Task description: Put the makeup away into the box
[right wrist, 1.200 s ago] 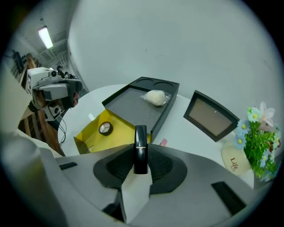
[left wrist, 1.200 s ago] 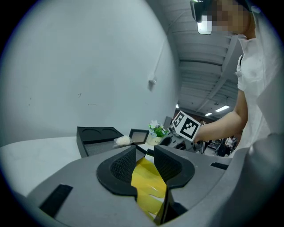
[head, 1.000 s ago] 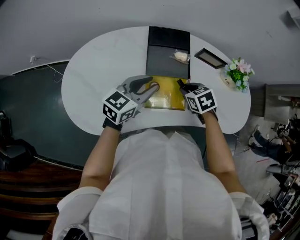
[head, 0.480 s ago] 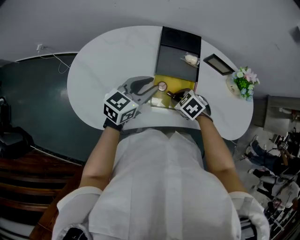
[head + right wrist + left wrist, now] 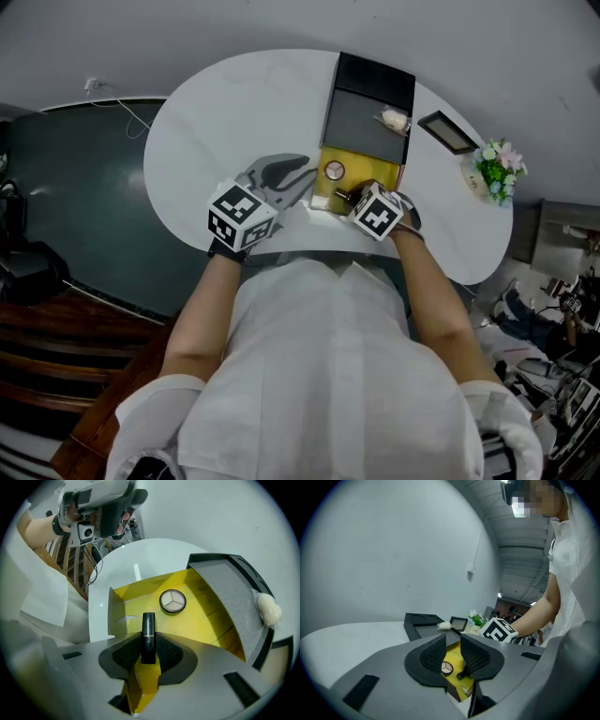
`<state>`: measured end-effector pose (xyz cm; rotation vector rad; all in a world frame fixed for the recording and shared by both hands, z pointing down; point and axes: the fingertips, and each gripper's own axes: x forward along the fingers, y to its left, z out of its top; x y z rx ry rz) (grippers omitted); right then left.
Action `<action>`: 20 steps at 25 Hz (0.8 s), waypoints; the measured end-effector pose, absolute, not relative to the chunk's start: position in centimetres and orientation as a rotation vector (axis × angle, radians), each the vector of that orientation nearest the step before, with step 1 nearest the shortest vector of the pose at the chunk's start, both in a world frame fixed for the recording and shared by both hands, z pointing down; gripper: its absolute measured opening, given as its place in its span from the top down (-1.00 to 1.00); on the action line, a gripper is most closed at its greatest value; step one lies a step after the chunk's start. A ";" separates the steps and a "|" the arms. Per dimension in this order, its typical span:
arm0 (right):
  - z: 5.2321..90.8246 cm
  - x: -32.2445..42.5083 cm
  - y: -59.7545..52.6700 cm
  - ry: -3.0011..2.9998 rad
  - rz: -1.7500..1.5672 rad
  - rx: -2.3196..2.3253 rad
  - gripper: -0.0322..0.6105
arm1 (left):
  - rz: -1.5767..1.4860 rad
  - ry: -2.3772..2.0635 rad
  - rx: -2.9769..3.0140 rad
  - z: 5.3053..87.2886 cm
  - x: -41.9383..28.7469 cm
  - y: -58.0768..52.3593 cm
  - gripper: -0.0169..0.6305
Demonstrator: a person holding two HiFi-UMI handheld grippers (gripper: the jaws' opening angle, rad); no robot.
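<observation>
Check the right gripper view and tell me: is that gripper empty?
No, the right gripper is shut on a black lipstick, holding it over the yellow box.

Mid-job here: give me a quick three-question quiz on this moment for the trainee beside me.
1. True or false: the right gripper is empty.
2. What already lies in the yellow box? A. a round compact B. a comb C. a spoon
3. Fill in: the small lump on the open lid is ___.
Key: 1 false, its jaws grip a black lipstick; 2 A; 3 white.
</observation>
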<state>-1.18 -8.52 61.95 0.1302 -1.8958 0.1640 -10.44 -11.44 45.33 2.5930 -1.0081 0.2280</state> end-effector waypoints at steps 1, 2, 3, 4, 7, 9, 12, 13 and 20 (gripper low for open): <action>62.1 -1.3 -8.6 -1.892 0.153 0.124 0.60 | 0.228 -1.010 2.593 45.3 -10.5 -11.3 0.63; 62.2 -1.3 -8.7 -1.889 0.143 0.120 0.60 | 0.229 -1.012 2.593 45.3 -10.5 -11.2 0.63; 62.3 -1.4 -8.7 -1.887 0.137 0.120 0.60 | 0.231 -1.012 2.592 45.3 -10.5 -11.1 0.64; 62.5 -1.4 -8.8 -1.886 0.136 0.122 0.60 | 0.233 -1.013 2.592 45.3 -10.6 -11.0 0.64; 62.6 -1.4 -8.6 -1.881 0.149 0.124 0.60 | 0.234 -1.018 2.589 45.2 -10.8 -10.8 0.66; 62.5 -1.5 -8.7 -1.883 0.135 0.120 0.60 | 0.235 -1.024 2.586 45.3 -10.9 -10.6 0.67; 62.6 -1.5 -8.7 -1.891 0.141 0.130 0.60 | 0.233 -1.025 2.584 45.4 -10.9 -10.4 0.67; 62.6 -1.5 -8.7 -1.895 0.147 0.135 0.60 | 0.234 -1.023 2.584 45.4 -10.8 -10.4 0.67; 61.6 -1.5 -9.2 -1.930 0.185 0.173 0.58 | 0.229 -1.011 2.595 45.2 -10.4 -10.6 0.67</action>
